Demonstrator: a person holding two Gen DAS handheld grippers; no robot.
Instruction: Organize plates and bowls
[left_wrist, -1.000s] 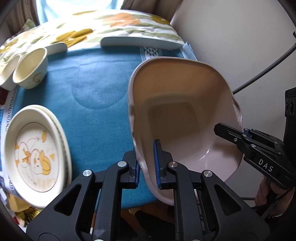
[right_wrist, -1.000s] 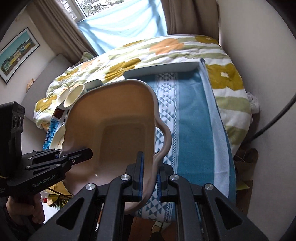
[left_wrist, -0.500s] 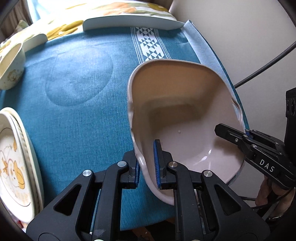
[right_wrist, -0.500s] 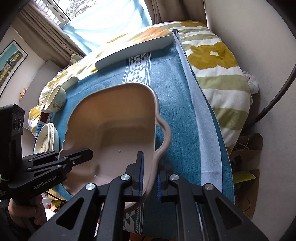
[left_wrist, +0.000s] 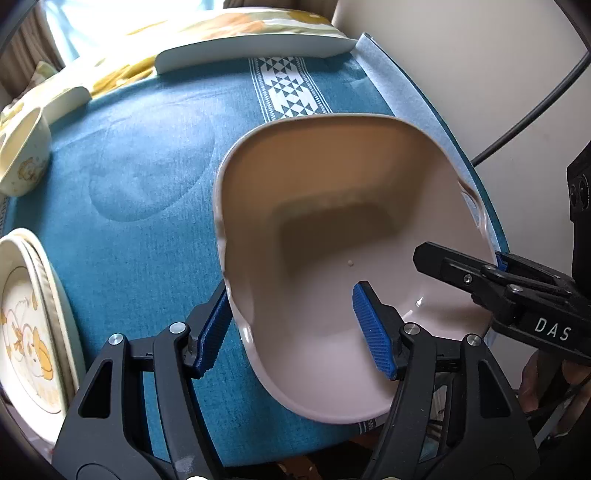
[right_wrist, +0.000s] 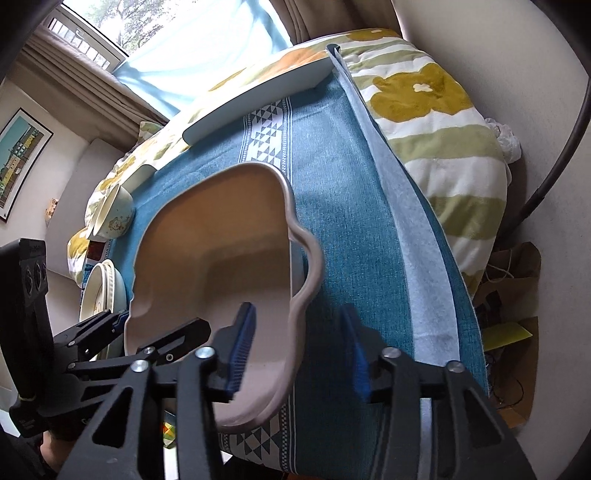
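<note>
Letting go of the big dish on the blue cloth

The pink dish (left_wrist: 332, 229) is lying between both claws; left gripper (left_wrist: 295, 332) and right gripper (right_wrist: 299, 349) are gaping apart, straddling its rims. Next likely: backing off, then fetching the stacked plates (left_wrist: 29, 314) left of the left claw.

Both grippers are spread wide. The left gripper (left_wrist: 297, 326) points forward and slightly down, its blue ribbed pads (left_wrist: 373, 332) well apart. The right gripper (right_wrist: 297, 347) reaches in from the right, parted too, nothing clamped between its fingers.
</note>
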